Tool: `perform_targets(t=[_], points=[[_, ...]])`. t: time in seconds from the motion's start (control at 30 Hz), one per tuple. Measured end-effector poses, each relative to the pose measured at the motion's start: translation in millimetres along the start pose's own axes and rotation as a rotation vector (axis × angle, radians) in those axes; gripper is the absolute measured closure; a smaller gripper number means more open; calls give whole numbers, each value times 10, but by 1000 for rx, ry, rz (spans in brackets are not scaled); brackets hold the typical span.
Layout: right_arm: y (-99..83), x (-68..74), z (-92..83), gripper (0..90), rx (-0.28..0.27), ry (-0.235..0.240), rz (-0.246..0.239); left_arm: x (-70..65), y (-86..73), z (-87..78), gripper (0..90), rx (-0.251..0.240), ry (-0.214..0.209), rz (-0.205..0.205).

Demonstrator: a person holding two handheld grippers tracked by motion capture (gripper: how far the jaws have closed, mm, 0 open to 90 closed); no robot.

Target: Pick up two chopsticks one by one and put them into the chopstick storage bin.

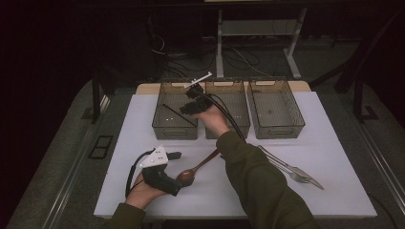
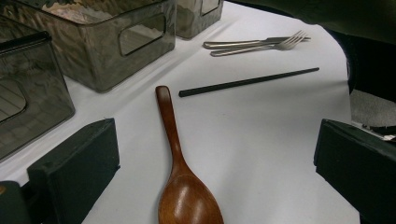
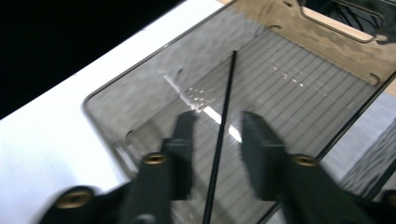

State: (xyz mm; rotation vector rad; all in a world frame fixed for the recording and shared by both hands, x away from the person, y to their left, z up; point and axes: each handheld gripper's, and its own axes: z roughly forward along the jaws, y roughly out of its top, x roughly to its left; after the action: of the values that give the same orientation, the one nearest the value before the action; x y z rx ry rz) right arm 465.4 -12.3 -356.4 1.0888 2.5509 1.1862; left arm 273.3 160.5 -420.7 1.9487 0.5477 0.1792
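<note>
My right gripper (image 1: 187, 109) hangs over the left smoky bin (image 1: 174, 131), and a black chopstick (image 1: 177, 114) lies slanted inside that bin. In the right gripper view the jaws (image 3: 219, 135) stand open, the chopstick (image 3: 229, 84) running between them without either pad touching it. Near the table's front, my left gripper (image 1: 179, 172) is open around the bowl of a brown wooden spoon (image 1: 191, 172). Its own view has the spoon (image 2: 180, 177) flat on the table between widely parted jaws (image 2: 219, 154), with a second black chopstick (image 2: 247, 81) lying beyond it.
The middle bin (image 1: 231, 95) and right bin (image 1: 279, 130) stand in a row at the back of the white table (image 1: 138, 124). A metal fork and knife (image 1: 291, 169) lie at the front right, also seen from the left gripper (image 2: 261, 44).
</note>
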Motion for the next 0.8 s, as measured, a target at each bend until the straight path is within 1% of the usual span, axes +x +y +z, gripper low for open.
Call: perform_targets(t=[0.03, 0.07, 0.13, 0.2, 0.3, 0.37, 0.4, 0.43, 0.47, 0.63, 0.8], points=[[-41, 18, -55, 804, 11, 11, -15, 0, -1, 2, 0, 1, 0, 0], [-41, 18, -55, 804, 11, 11, -15, -3, 0, 3, 0, 4, 0, -2], [-89, 30, -112, 858, 18, 19, -31, -7, -1, 7, 0, 3, 0, -1], [-140, 39, -170, 886, 22, 32, -43, -7, 0, 3, 0, 4, 1, 1], [-232, 50, -242, 888, 31, 42, -61, 2, 0, 1, 0, 7, 4, 9], [-298, 59, -275, 888, 43, 40, -66, -2, -2, 3, 0, 8, 3, 2], [-361, 68, -297, 888, 50, 43, -72, -2, -2, 4, 0, 8, 3, 2], [-361, 68, -297, 888, 50, 43, -72, -4, -2, 5, 0, 8, 4, 1], [-412, 74, -303, 888, 60, 42, -76, -5, -2, 6, 0, 8, 4, 2], [-458, 72, -299, 888, 62, 39, -77, -8, -3, 10, 0, 10, 5, 2], [-451, 64, -268, 888, 61, 31, -75, -2, -5, 6, 0, 11, 6, 1]])
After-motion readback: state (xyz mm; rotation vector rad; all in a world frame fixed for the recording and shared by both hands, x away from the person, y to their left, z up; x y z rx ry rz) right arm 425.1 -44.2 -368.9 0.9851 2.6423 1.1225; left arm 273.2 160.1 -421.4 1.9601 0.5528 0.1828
